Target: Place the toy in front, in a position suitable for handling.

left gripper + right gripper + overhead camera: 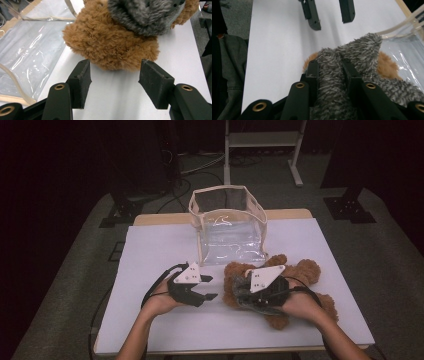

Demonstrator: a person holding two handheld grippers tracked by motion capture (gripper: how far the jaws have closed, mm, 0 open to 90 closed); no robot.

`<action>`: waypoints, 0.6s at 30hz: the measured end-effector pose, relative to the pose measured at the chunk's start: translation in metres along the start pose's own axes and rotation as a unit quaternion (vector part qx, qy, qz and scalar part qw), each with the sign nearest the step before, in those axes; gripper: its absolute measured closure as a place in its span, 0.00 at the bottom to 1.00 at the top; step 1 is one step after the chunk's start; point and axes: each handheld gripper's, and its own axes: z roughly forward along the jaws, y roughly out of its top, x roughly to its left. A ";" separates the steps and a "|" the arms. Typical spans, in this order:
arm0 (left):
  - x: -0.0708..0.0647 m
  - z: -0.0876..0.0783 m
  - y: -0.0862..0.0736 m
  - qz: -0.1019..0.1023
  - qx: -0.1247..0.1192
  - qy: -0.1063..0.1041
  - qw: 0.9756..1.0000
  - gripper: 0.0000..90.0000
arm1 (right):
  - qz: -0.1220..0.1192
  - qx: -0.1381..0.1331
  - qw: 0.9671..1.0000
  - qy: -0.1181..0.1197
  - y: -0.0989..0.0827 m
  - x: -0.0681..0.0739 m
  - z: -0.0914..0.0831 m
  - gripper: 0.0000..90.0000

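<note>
Teddy bear lies near-right on table; right tool clamps its grey fur garment. Left tool, half open and empty, should pinch brown plush squarely before pulling.

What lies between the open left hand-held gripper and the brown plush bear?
Only bare white table separates left hand-held gripper from brown plush bear, in left gripper view.

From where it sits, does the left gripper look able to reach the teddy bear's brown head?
Probably yes. The left gripper stands open and empty, with bare table between it and the teddy bear. The right gripper pinches only the grey fabric farther up.
</note>
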 end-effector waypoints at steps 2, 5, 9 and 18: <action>0.001 0.000 0.001 0.005 0.001 0.001 1.000 0.46 | -0.004 0.004 1.000 -0.001 0.003 0.001 0.000 0.78; 0.001 -0.001 0.001 0.002 -0.001 0.001 1.000 0.46 | -0.010 0.005 1.000 0.002 0.013 0.000 0.011 0.78; 0.000 -0.001 -0.001 0.002 0.000 -0.003 1.000 0.46 | -0.016 0.012 1.000 0.013 0.018 -0.002 0.029 0.78; -0.002 0.002 0.000 0.005 0.006 -0.008 1.000 0.45 | -0.004 0.007 1.000 -0.001 -0.004 0.004 0.000 0.78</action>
